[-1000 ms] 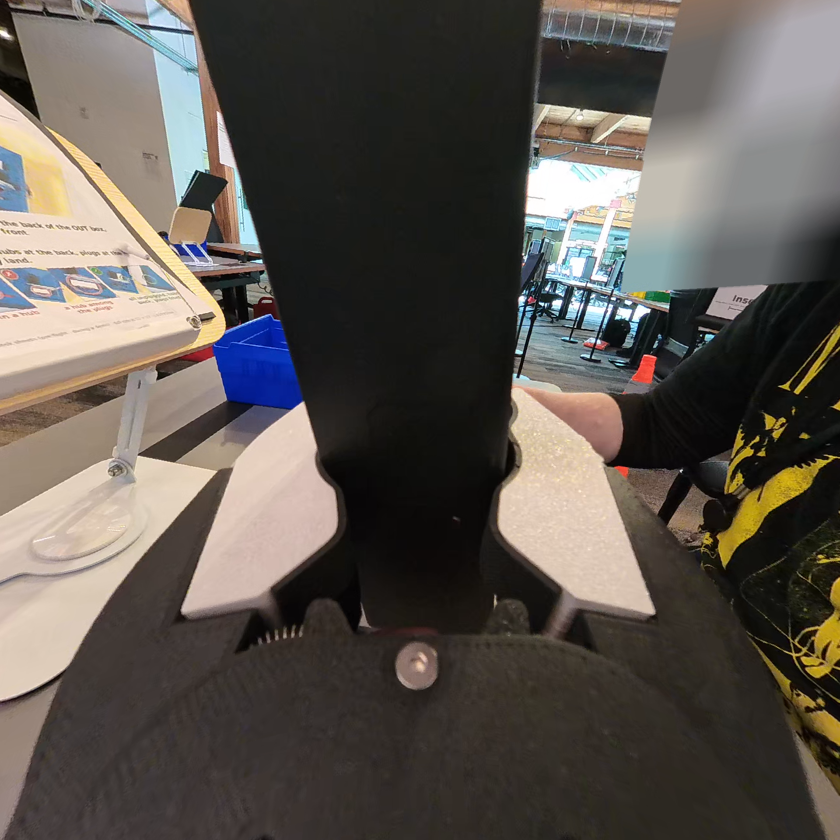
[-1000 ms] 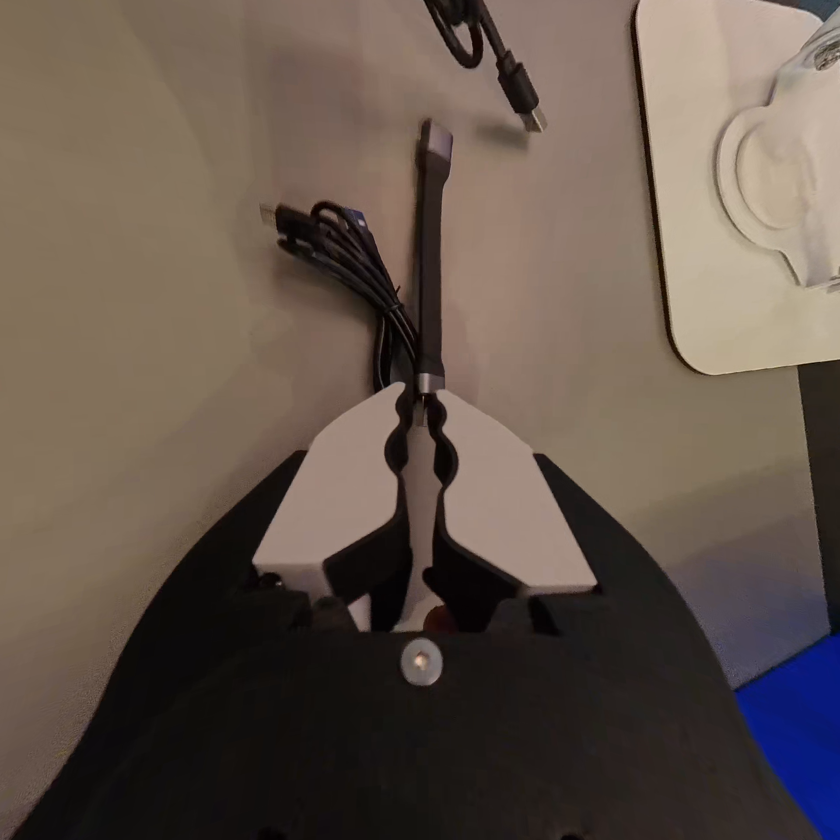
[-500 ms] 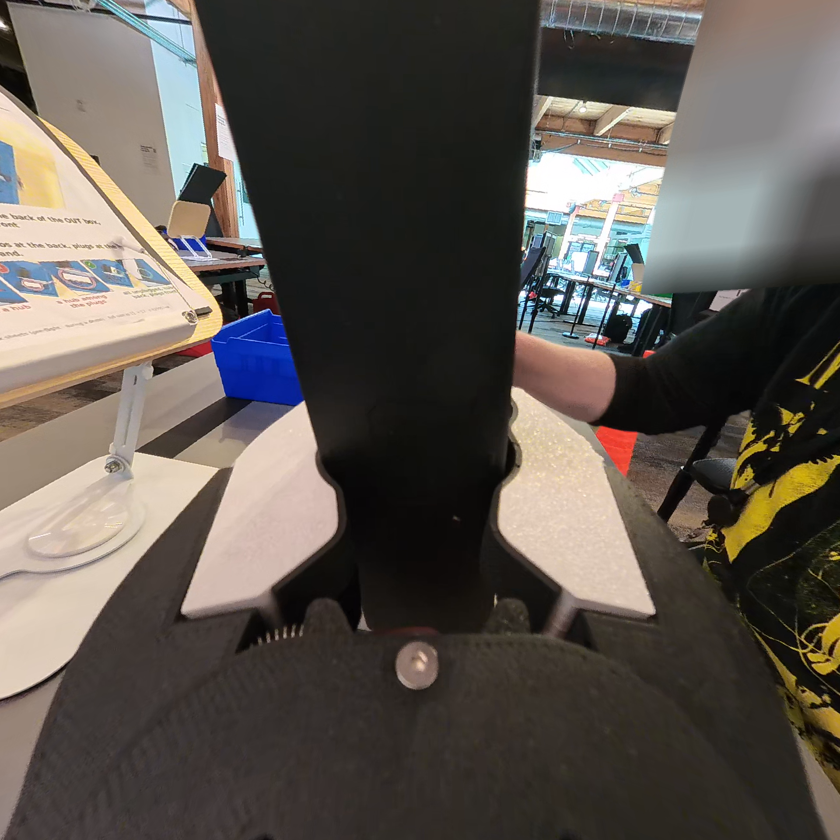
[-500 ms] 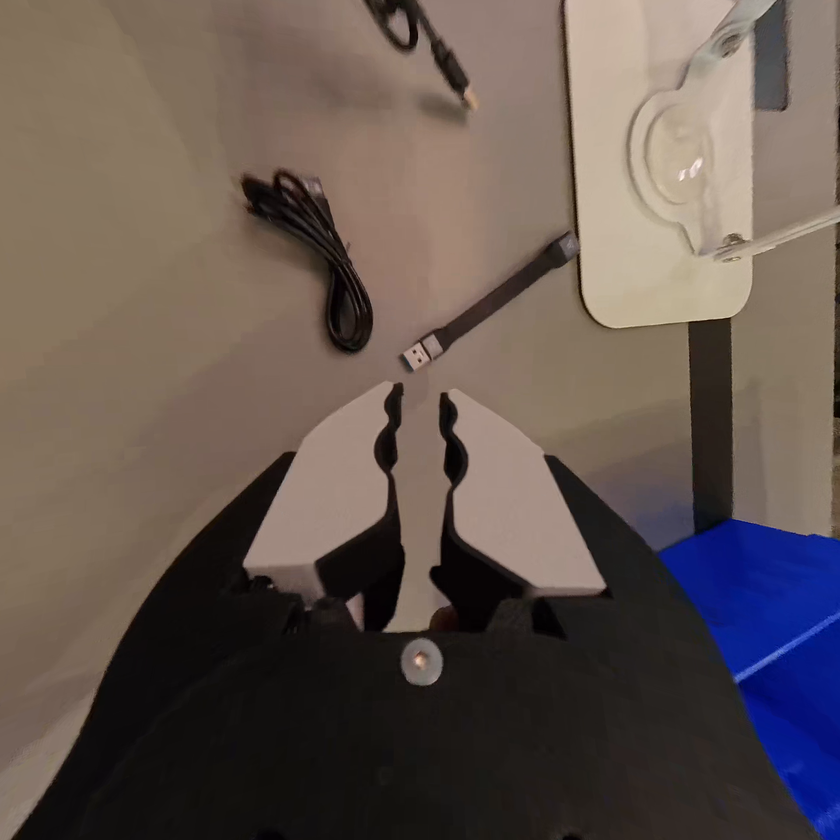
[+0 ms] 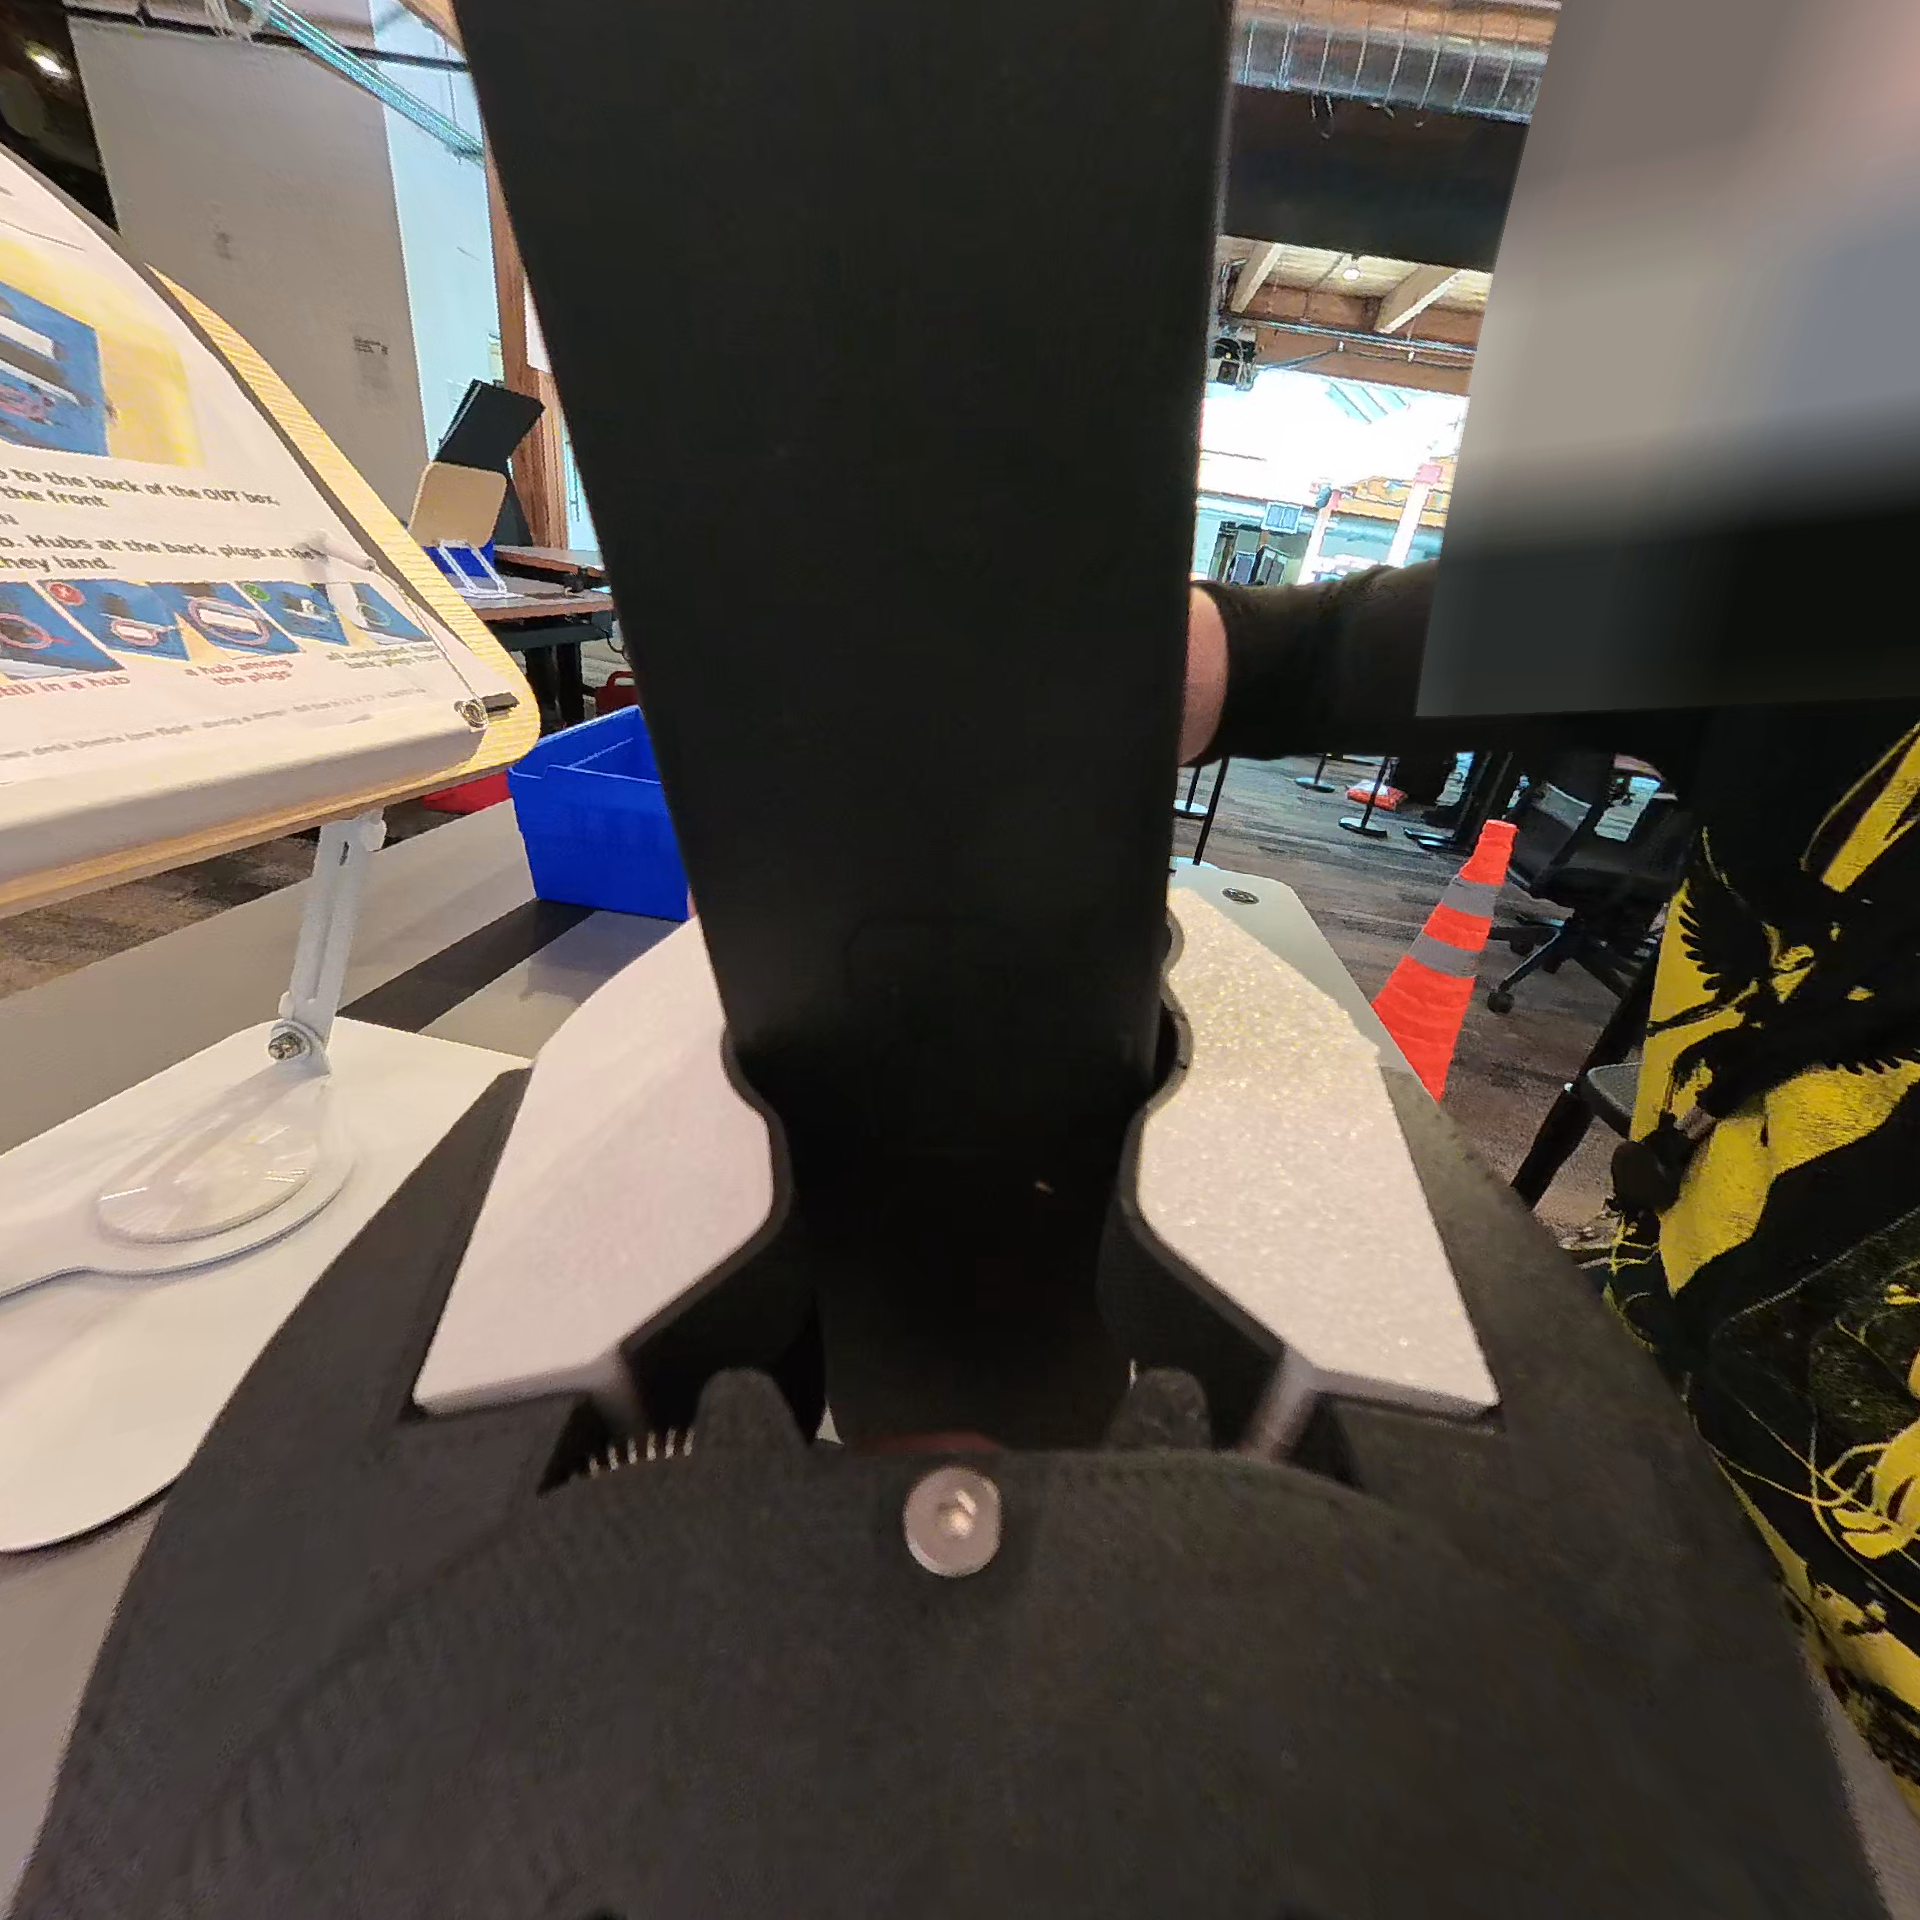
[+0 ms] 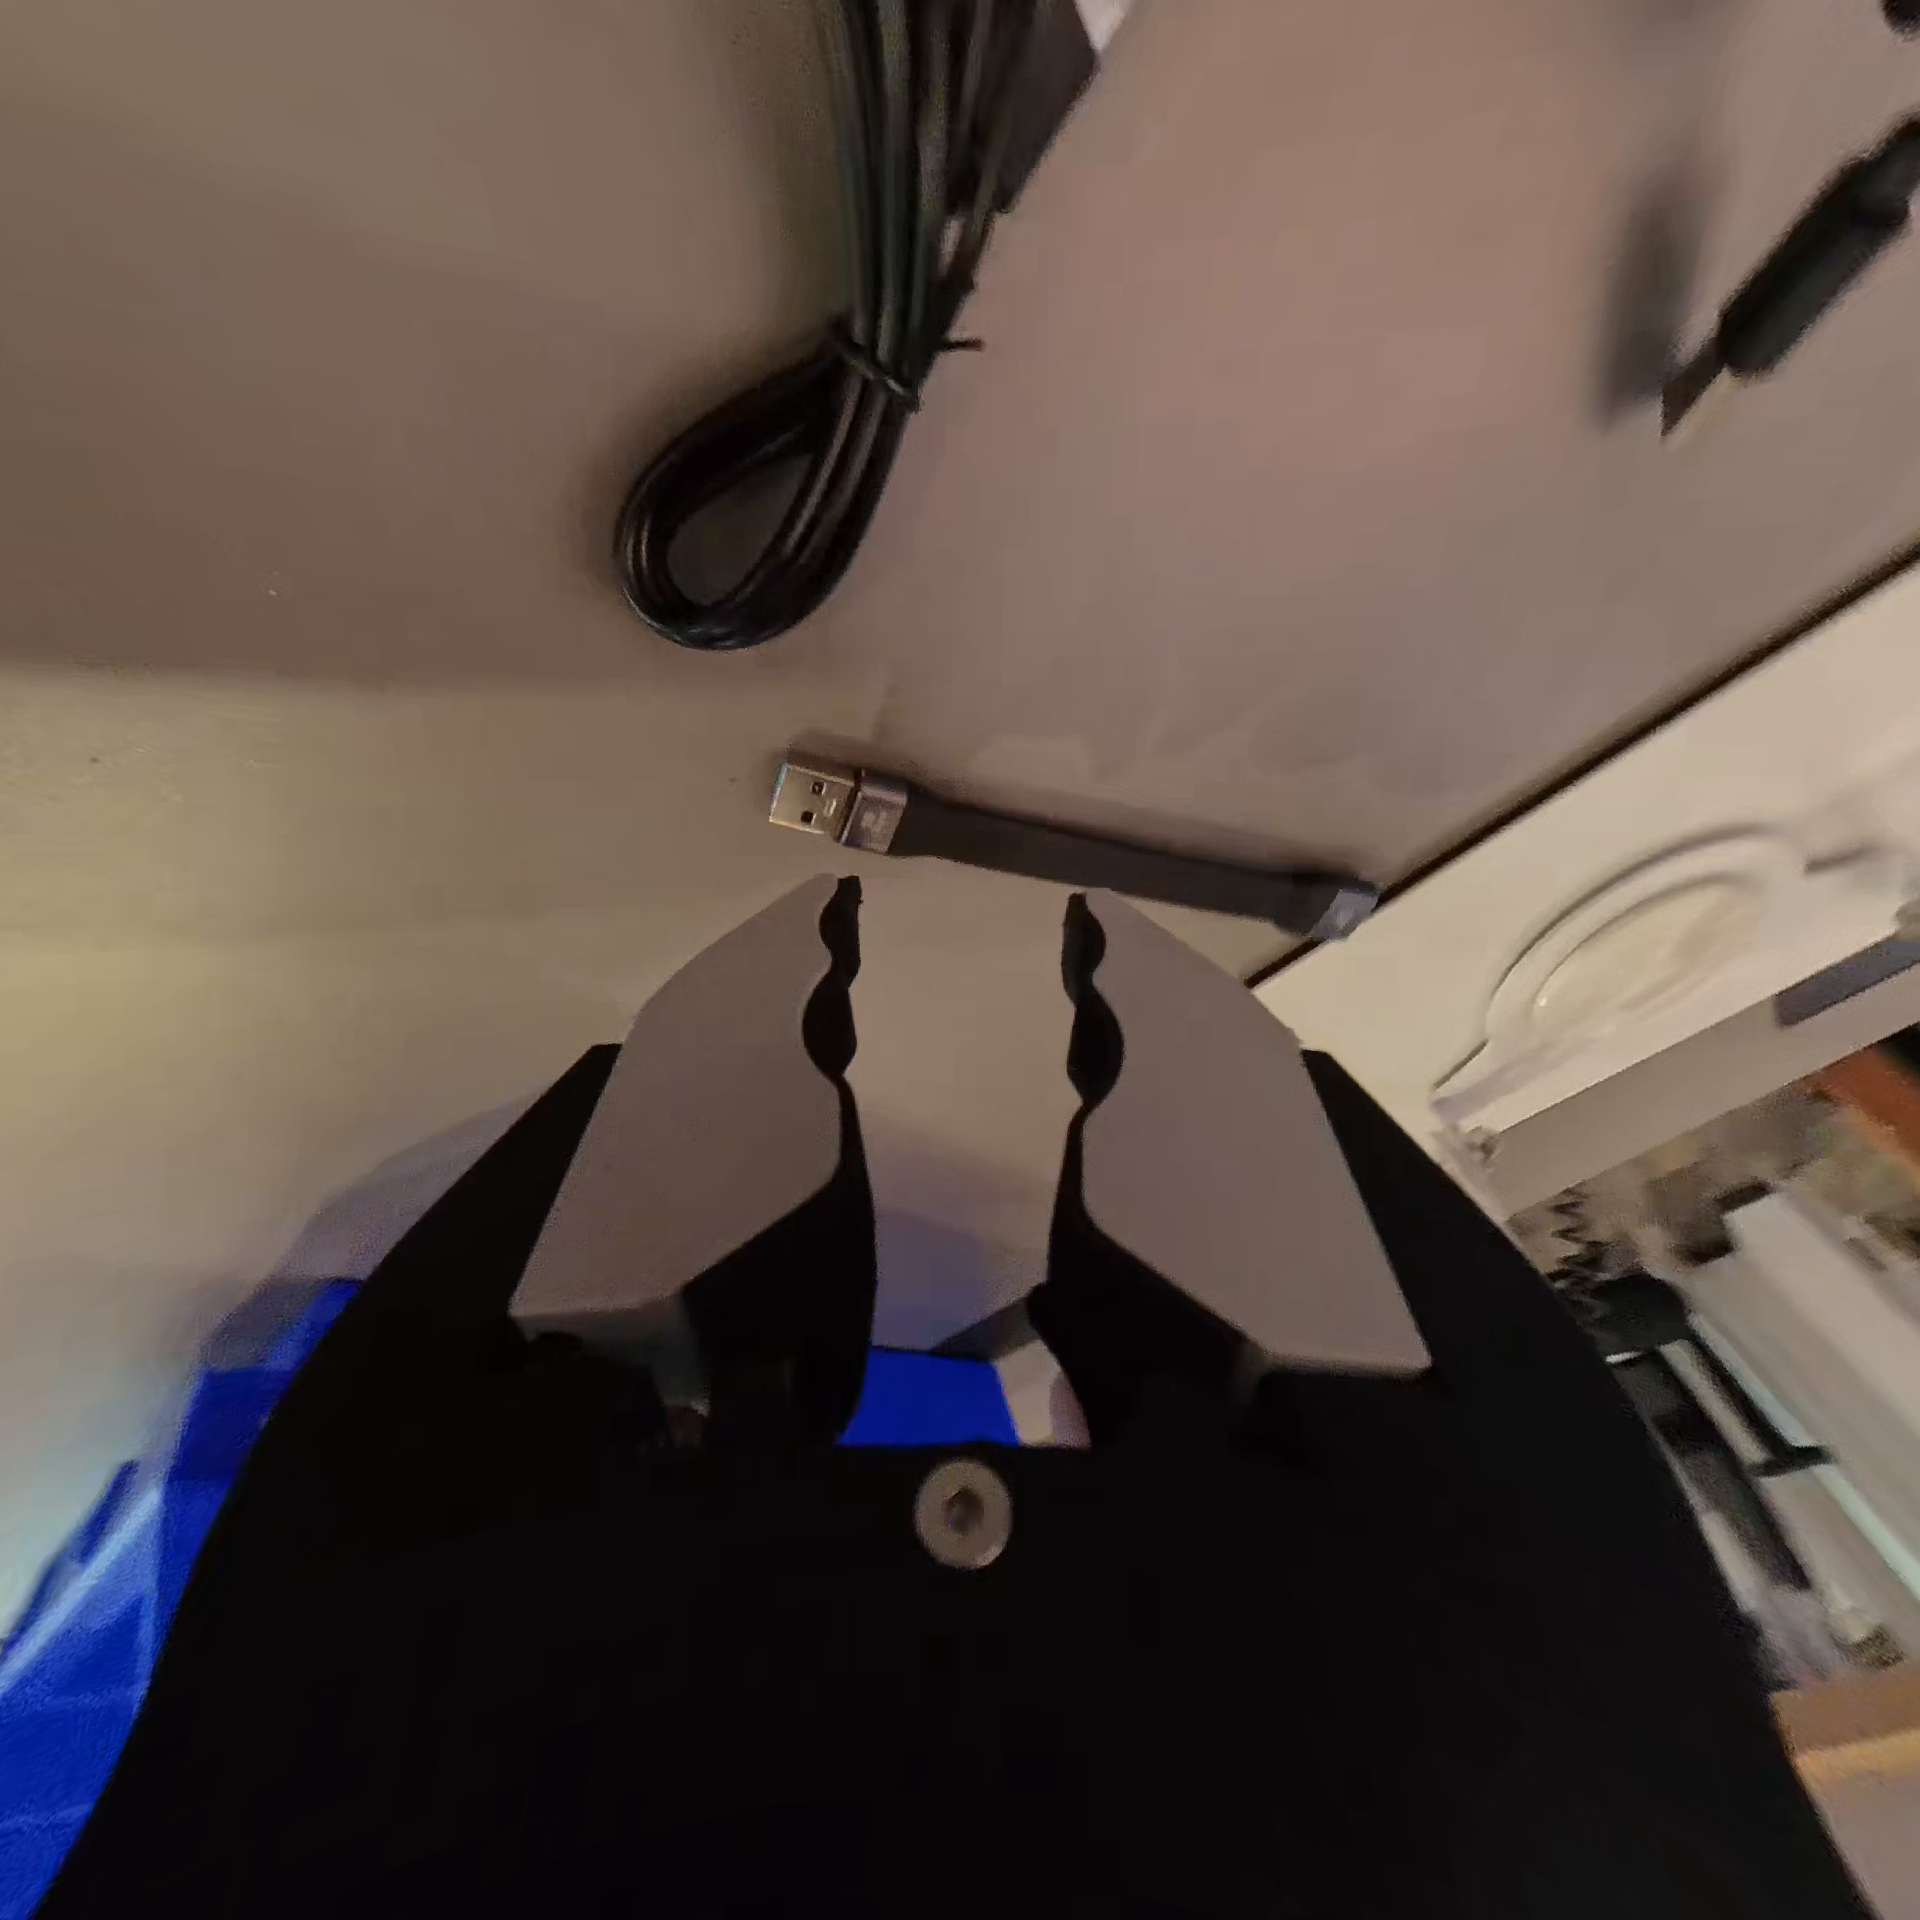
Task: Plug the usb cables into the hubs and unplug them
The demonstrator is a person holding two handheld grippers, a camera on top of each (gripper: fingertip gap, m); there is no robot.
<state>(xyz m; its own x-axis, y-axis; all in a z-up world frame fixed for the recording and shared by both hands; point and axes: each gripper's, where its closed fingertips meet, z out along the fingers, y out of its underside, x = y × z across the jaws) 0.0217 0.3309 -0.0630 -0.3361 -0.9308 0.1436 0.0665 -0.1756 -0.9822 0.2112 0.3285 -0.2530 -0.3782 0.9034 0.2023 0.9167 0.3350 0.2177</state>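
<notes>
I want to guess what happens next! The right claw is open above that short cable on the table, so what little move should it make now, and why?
Probably move forward and down so the open right gripper straddles the short cable near its metal plug, then close. The cable lies loose on the table just past the fingertips, and nothing is between them, while the left gripper holds a black hub.

Your left wrist view is bright and sharp, daylight blazing through the far windows (image 5: pixel 1340 457) until they blow out white, while a black slab (image 5: pixel 894 520) up close reads as featureless dark. Your right wrist view is dim and warm, with a shadow edge crossing the table (image 6: pixel 312 665). Its right edge smears with motion blur, and both views bow at the borders.
</notes>
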